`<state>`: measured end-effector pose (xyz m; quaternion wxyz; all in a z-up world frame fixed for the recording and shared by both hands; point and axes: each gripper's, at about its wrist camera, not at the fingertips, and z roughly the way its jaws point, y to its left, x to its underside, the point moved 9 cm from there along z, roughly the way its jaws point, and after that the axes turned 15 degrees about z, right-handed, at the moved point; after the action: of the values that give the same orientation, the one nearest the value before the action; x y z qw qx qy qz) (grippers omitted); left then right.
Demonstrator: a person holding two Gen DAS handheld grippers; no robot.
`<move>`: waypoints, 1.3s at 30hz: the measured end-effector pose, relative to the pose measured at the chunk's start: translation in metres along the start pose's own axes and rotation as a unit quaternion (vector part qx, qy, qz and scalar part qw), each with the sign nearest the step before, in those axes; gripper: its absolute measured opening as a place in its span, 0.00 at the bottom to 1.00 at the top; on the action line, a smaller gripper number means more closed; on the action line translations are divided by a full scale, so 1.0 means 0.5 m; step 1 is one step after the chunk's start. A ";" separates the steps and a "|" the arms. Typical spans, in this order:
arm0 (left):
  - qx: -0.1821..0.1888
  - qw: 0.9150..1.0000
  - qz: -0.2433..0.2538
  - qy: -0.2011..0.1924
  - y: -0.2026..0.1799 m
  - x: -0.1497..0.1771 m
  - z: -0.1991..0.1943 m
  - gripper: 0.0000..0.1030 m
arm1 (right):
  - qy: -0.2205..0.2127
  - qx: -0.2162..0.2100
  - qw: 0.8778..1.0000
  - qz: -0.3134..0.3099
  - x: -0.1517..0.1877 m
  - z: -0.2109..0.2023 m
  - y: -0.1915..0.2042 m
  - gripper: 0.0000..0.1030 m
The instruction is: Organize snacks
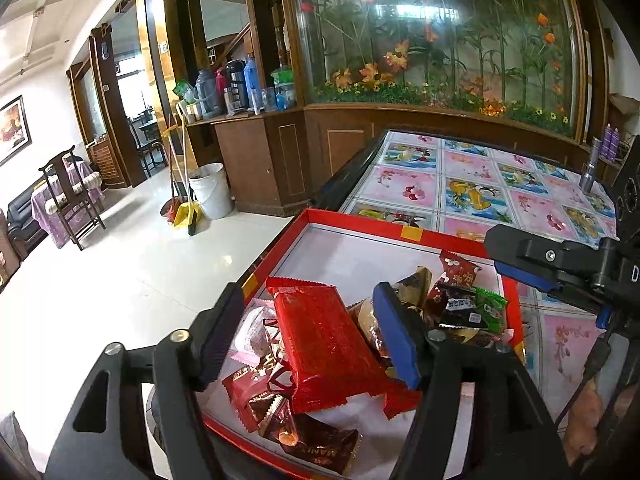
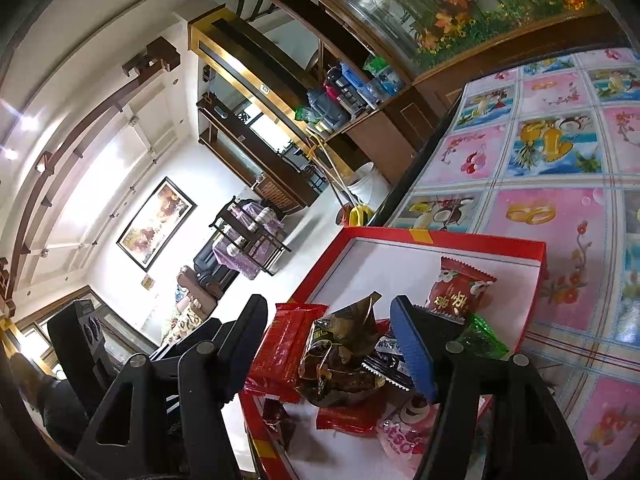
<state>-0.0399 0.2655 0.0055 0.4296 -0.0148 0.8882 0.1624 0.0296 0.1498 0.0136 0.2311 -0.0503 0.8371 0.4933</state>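
Both jaws gape; left gripper (image 1: 308,334) and right gripper (image 2: 336,344) partly hide snacks (image 1: 460,300) in tray (image 1: 360,226).

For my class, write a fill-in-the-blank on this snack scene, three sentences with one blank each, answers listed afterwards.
1. The snacks lie in a shallow box whose rim is coloured ____.
2. The left claw stands open around a long ____ packet.
3. The green-ended wrapper lies at the edge of the box nearest the patterned ____.

Missing words: red; red; tablecloth
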 end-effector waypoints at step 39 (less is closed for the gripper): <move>0.082 0.986 0.132 -0.060 -0.351 -0.132 -0.173 0.85 | -0.241 0.305 0.917 -0.089 -0.072 -0.578 -0.211 0.94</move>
<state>-0.0345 0.0656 0.0578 0.4566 0.1472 0.8654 0.1448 -0.0029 -0.1542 0.0623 0.4725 0.0690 0.8582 0.1883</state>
